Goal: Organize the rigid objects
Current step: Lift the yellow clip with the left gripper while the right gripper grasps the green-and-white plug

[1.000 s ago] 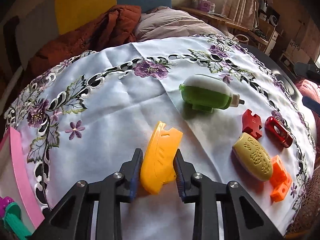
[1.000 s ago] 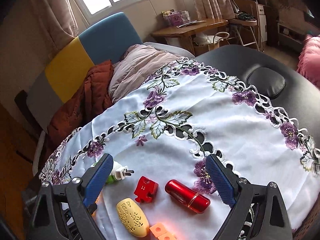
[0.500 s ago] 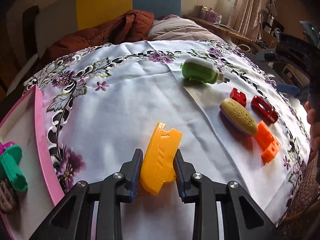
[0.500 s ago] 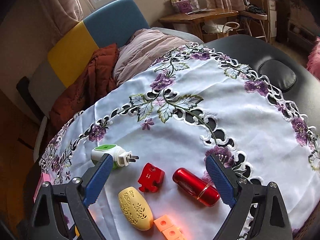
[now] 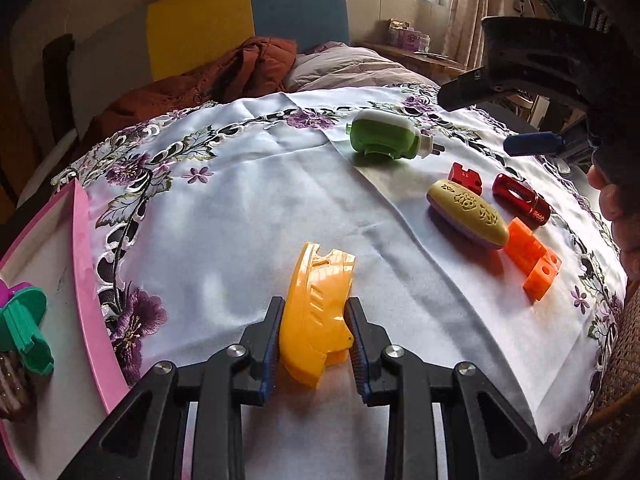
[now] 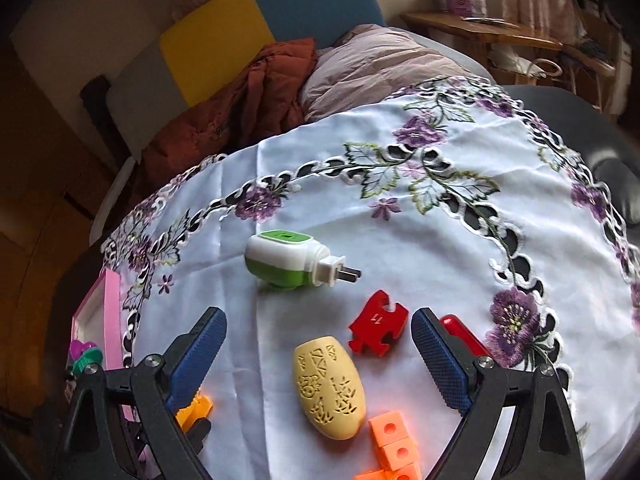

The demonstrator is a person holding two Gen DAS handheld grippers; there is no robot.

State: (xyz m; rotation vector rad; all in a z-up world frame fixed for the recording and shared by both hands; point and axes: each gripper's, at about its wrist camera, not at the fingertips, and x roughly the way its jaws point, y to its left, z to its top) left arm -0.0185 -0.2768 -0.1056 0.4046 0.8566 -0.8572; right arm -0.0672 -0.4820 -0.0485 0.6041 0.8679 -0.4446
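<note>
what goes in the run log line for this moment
left tool: shut on yellow piece | right tool: open above cream oval case | pink tray: at left

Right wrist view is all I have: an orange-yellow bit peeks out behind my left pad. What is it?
Observer: A yellow plastic piece, clamped in the left claw above the cloth.
Operator: Is anything already in the pink tray? I only see its corner.
Observer: Yes, a green and purple toy lies in the pink tray, with a dark ridged thing beside it.
Operator: The red cylinder is hidden by my right pad. How does it lie?
Observer: The red cylinder lies flat on its side, between the red puzzle piece and the orange block.
</note>
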